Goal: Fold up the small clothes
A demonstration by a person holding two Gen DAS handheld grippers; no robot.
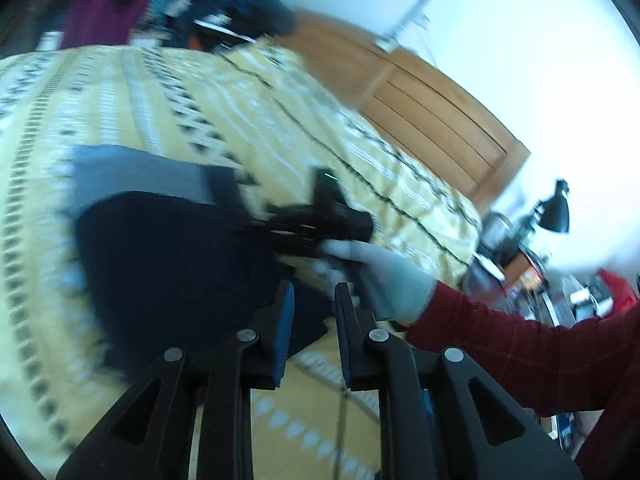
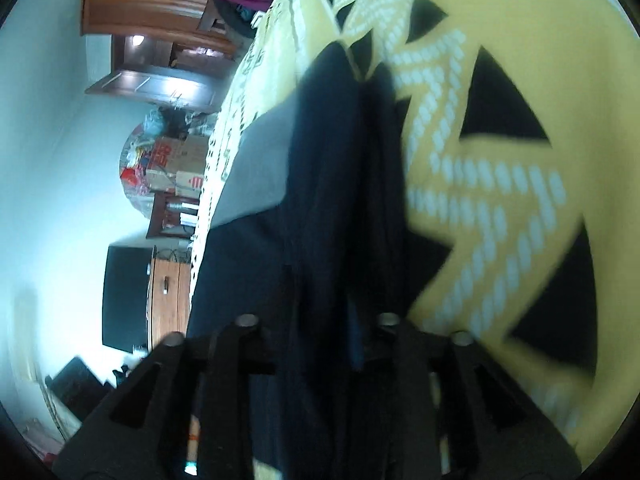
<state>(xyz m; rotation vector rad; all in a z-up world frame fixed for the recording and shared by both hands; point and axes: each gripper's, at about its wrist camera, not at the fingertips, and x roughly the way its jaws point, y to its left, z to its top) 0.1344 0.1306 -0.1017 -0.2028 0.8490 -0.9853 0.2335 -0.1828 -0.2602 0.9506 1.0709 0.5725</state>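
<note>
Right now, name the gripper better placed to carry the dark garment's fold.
Right. The right gripper appears clamped on the dark garment; the left gripper is open and empty.

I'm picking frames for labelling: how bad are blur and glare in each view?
Left wrist: motion blur smears the bedspread and dark garment; the wall at upper right is blown out white; fisheye bending throughout. Right wrist: heavy blur on the garment, the fingers lost in dark cloth.
</note>
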